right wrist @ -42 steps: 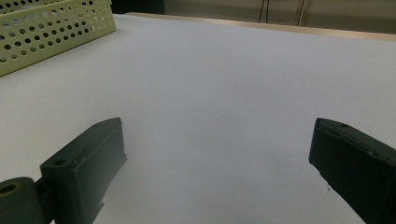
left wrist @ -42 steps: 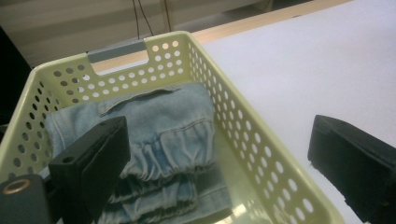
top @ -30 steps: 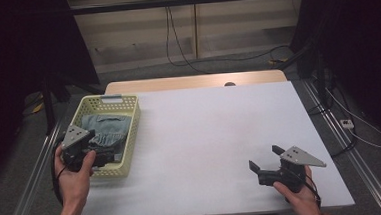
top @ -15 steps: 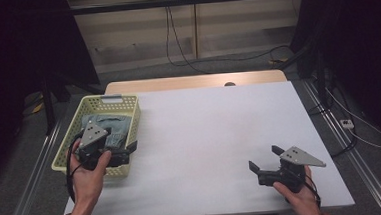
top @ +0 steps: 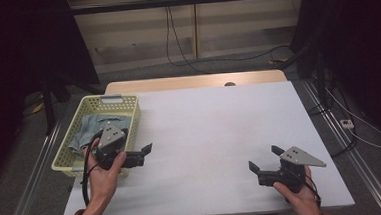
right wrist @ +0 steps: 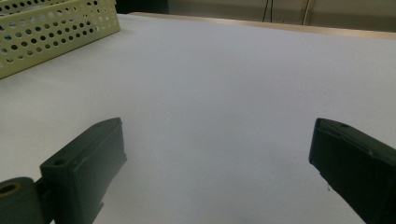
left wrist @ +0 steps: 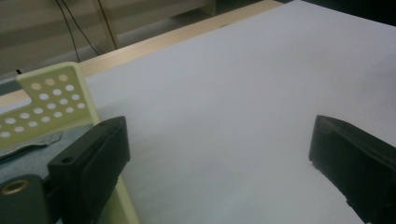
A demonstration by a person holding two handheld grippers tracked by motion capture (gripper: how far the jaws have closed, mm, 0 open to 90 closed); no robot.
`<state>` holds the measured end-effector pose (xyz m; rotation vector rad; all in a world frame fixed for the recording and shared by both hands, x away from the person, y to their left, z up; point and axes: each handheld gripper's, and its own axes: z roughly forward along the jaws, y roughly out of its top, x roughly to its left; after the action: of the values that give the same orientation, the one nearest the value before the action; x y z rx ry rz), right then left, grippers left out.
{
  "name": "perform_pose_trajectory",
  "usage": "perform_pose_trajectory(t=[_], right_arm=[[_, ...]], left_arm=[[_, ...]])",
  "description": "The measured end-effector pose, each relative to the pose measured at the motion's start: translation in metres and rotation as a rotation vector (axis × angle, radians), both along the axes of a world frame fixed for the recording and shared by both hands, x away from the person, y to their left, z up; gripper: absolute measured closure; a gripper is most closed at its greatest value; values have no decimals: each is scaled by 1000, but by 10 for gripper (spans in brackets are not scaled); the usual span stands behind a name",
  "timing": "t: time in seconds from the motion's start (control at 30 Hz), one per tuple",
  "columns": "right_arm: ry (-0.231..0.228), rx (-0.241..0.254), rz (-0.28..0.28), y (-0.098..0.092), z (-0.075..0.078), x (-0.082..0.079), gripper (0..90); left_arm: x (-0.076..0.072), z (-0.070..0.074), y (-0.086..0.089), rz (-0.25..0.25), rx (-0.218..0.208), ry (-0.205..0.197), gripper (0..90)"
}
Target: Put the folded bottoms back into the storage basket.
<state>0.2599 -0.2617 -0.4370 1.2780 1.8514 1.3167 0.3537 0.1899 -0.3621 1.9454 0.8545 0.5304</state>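
The left gripper (top: 142, 154) hangs over the basket's (top: 128, 99) near right edge, jaws apart and empty; the right gripper (top: 262, 164) rests on the table (top: 219, 125), jaws apart too. Just beyond the left one, the blue cloth (top: 87, 129) lies crumpled inside the basket. Best turn back, dip low and pinch a raised fold.

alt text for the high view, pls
A person's left hand holds the open left gripper at the near right corner of a pale yellow perforated plastic basket holding folded blue-grey denim cloth. The open right gripper rests near the front right of the white-covered table.
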Motion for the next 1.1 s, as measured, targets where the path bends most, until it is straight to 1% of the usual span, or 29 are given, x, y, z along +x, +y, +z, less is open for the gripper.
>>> perform_pose_trajectory(t=[0.03, 0.1, 0.13, 0.17, 0.23, 0.3, 0.37, 0.4, 0.43, 0.47, 0.5, 0.53, 0.57, 0.63, 0.67, 0.73, 0.83, 0.87, 0.93, 0.97, 1.0, 1.03, 1.1], right_arm=[[-2, -4, 4, 0, 0, 0, 37], [-3, 0, 3, 0, 0, -1, 36], [-3, 1, 3, 0, 0, -1, 36], [-3, 0, 3, 0, 0, 0, 36], [-2, -2, 6, 0, 0, 0, 36], [-2, -2, 5, 0, 0, -1, 36], [-1, -1, 5, 0, 0, 0, 37], [-1, -1, 4, 0, 0, 0, 36], [0, -1, 4, 0, 0, 0, 37], [1, 2, 2, 0, 0, 0, 37], [1, 3, 2, 0, 0, 0, 37], [1, -1, 5, 0, 0, 0, 37], [0, -2, 4, 0, 0, 0, 37], [0, -2, 4, 0, 0, -1, 37], [0, -2, 5, 0, 0, -1, 37], [1, -1, 6, 0, 0, -1, 37], [0, -2, 7, 0, 0, -1, 37], [1, -1, 7, 0, 0, -1, 37], [1, -1, 7, 0, 0, -1, 37], [1, -2, 6, 0, 0, -1, 37], [0, -1, 6, 0, 0, -1, 37], [1, -1, 6, 0, 0, 0, 37], [0, -2, 5, 0, 0, 0, 37]], left_arm=[[0, -1, -1, -3, -6, 0, 55], [0, -2, -6, -10, -3, -8, 55], [0, -3, -7, -15, 3, -4, 54], [1, -4, -10, -24, -6, -2, 53], [1, -4, -14, -33, -8, 4, 52], [1, -5, -18, -55, -20, 1, 50], [3, -6, -23, -82, -25, 16, 49], [3, -7, -26, -84, -21, 27, 51], [3, -9, -29, -85, -23, 29, 53], [4, -11, -31, -89, -12, 33, 53], [4, -13, -34, -103, -3, 34, 54], [4, -14, -37, -105, 16, 33, 55], [3, -16, -39, -102, 21, 31, 55], [3, -20, -43, -113, 17, 34, 55], [2, -21, -45, -125, 7, 45, 55], [0, -25, -48, -135, 9, 48, 55], [-2, -29, -49, -127, -3, 42, 57], [-2, -31, -49, -125, -17, 46, 57], [-3, -33, -49, -123, -11, 49, 57], [-4, -37, -50, -122, -2, 45, 57], [-4, -40, -50, -119, 0, 50, 57], [-5, -42, -50, -118, -7, 55, 57], [-6, -45, -49, -117, 1, 59, 57]])
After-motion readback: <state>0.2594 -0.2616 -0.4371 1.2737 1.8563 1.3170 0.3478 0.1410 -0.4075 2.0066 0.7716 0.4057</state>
